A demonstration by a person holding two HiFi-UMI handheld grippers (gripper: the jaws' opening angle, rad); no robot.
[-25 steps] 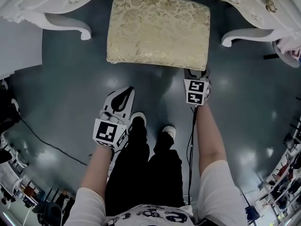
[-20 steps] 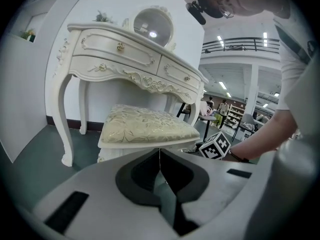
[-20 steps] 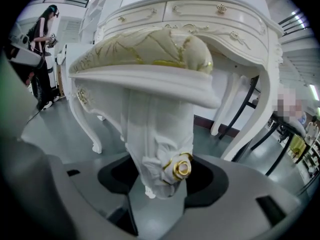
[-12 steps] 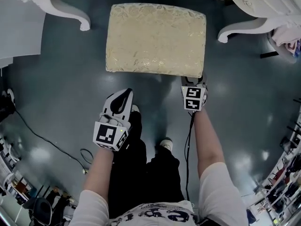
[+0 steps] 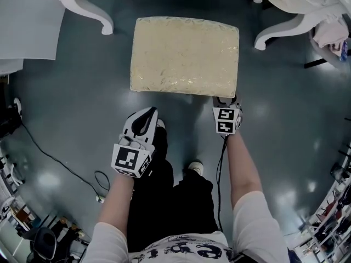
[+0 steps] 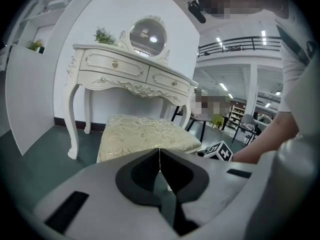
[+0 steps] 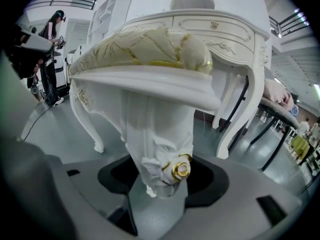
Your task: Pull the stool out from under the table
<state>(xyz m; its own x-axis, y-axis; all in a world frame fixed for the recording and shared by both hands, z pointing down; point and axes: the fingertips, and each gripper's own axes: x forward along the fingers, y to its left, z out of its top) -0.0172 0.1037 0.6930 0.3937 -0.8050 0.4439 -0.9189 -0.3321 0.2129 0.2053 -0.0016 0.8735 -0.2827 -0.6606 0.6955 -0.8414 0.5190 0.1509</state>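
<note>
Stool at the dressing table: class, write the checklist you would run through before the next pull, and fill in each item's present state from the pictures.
1. Grip: the right gripper is closed on the stool leg: ok.
2. The left gripper is free: ok, jaws together, nothing between them.
3. The stool is clear of the table legs: ok, the seat touches neither.
4. The path toward the person is free: not ok, a shoe stands in it.
5. All stool feet are on the floor: cannot tell, not all of them show.
</note>
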